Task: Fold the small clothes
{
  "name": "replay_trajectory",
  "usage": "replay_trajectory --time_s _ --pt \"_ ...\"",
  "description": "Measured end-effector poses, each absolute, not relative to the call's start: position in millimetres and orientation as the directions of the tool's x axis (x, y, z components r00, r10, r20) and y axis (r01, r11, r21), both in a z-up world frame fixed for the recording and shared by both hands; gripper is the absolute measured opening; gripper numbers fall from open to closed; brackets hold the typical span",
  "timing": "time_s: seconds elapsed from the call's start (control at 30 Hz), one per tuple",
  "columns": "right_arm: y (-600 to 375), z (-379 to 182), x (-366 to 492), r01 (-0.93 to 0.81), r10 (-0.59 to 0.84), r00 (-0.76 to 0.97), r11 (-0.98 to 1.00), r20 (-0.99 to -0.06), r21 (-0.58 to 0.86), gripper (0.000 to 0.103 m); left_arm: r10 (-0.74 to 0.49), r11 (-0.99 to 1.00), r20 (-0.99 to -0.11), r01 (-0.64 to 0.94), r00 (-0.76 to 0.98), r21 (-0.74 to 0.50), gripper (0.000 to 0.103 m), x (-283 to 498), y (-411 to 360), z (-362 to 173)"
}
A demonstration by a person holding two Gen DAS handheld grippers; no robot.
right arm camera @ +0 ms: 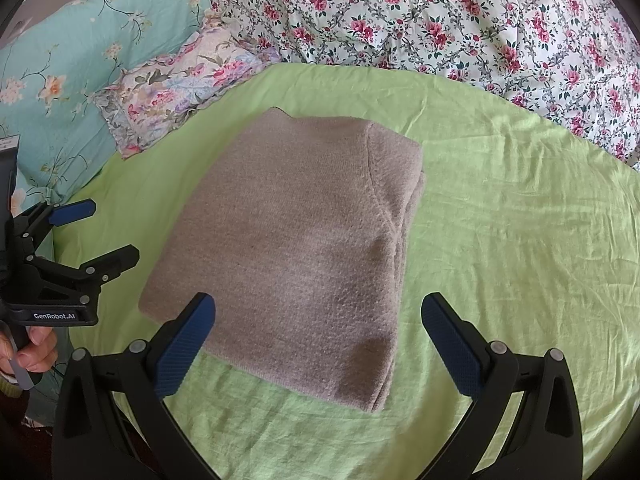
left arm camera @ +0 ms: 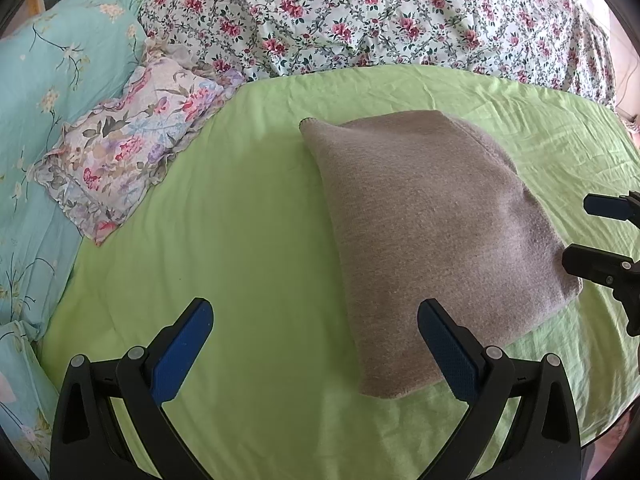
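1. Lying folded on the green sheet (left arm camera: 260, 240): one grey-brown knit garment (left arm camera: 432, 232), squared into a compact block, layers stacked at its right edge as the right wrist view shows. A seam curve runs down that side, probably a shoulder or sleeve line.

2. Left gripper (left arm camera: 316, 344): jaws spread wide, nothing between them. Its right finger overlaps the garment's near-left edge in the left wrist view; contact cannot be told. Its left finger is over bare sheet.

3. Right gripper (right arm camera: 318, 344): jaws equally wide, holding nothing. Its left finger crosses the garment's near edge in its own view; its right finger is over sheet, beside the stacked edge.

4. Each tool shows in the other's view, at the garment's flanks: left gripper at the left side, right one at the right.

5. Surroundings: frilled floral pillow (left arm camera: 120, 160) at the sheet's far-left corner, teal flowered bedding (left arm camera: 60, 80) behind it, rose-print quilt (left arm camera: 360, 20) along the far side. No other garment visible.

6. Progress, as judged: this piece looks finished or one fold short. Edges fairly even, top face smooth. What is left is likely a last halving or setting it aside; whether more clothes wait cannot be told.
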State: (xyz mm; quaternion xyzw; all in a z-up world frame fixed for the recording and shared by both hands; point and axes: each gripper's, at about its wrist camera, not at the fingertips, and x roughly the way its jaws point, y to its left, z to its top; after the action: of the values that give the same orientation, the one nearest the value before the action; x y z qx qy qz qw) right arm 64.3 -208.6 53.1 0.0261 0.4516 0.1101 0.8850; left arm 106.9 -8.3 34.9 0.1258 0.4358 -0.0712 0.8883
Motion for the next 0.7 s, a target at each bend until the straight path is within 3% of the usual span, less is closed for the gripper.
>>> replay_trajectory --time_s 0.7 --pt "-211.6 56.7 65.8 -0.172 0.220 0.571 0.974 -0.791 0.147 0.103 -0.016 0.960 -0.790 0.231 0.613 0.160 0.102 107.8 -8.7 37.4"
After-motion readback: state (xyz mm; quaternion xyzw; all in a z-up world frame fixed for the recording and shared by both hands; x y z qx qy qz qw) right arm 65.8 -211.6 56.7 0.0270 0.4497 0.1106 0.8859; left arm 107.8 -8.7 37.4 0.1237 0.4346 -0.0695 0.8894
